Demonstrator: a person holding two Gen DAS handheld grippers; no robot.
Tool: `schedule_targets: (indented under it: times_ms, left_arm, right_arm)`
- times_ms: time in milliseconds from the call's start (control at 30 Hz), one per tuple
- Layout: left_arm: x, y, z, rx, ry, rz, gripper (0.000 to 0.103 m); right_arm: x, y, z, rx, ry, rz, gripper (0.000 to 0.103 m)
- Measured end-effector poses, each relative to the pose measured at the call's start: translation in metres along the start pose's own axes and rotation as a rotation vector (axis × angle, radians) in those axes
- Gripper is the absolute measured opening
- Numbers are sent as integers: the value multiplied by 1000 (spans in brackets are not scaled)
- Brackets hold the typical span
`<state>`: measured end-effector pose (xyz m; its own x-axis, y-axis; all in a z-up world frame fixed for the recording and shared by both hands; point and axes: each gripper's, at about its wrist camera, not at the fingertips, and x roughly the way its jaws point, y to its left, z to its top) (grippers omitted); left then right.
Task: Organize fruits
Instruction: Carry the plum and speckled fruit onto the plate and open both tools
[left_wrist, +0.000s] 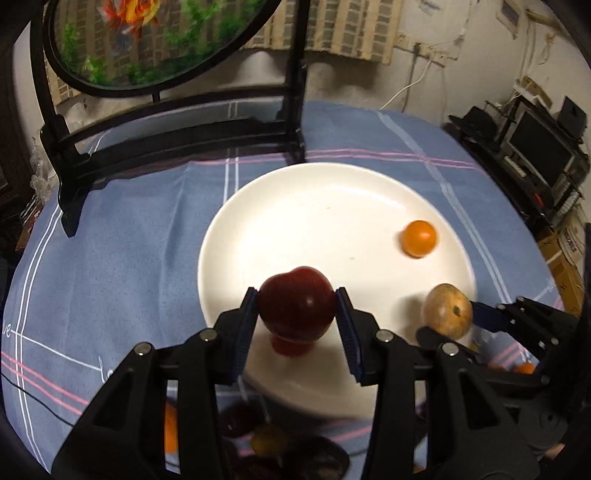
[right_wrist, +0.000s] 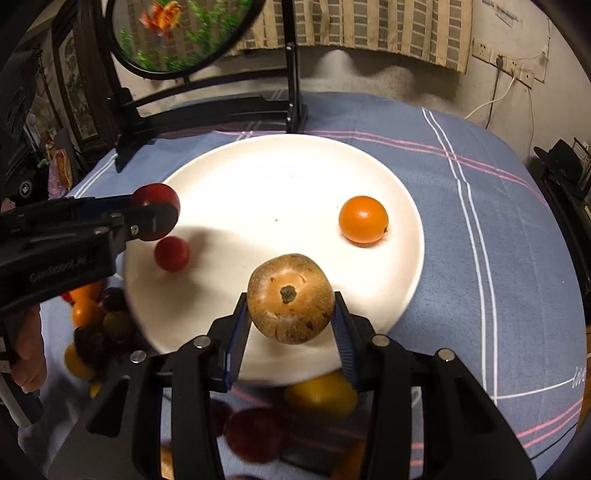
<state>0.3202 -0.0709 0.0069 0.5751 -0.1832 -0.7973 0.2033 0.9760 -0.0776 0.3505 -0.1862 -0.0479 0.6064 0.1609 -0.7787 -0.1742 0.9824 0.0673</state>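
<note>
Left gripper (left_wrist: 297, 308) clamps red apple (left_wrist: 295, 302); right gripper (right_wrist: 290, 312) clamps brown fruit (right_wrist: 290, 298).

Faint embossed lettering runs along the left gripper (right_wrist: 155, 218) body at the frame's left edge, too blurred to read

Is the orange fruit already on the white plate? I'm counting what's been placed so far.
Yes, the orange fruit rests on the white plate, free of both tongs.

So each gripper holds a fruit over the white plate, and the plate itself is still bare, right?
Not bare. The right wrist view shows an orange and a small red fruit lying on the plate; each gripper does hold a fruit.
</note>
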Motion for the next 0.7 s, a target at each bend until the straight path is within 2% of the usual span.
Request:
schedule_targets:
  times_ms: [267,300,367,400,433,500,700]
  left_arm:
    - [23,4,6,-2,11,75,45]
    - [22,5,9,-2,-8,96,54]
    - [11,4,12,-5,-59,114,70]
    - [4,4,13,-3,-83,115,73]
    - [-3,3,13,6,-103,112,74]
    - [-17,0,13,33,-127,108,75]
    - [-51,-7,-8,72,-144,86,78]
  right_arm:
    - [22,-4,19,42,6,-64,44]
    - [24,-6,24,57,5,-74,45]
    - [23,-9,29,72,6,-112,54]
    - [18,-9,30,76,-13,-142,62]
    - [11,-10,29,78,-41,-151,64]
    - [-5,-8,24,66,-90,-127,64]
    - [-44,-21,-4,131,-107,-42,64]
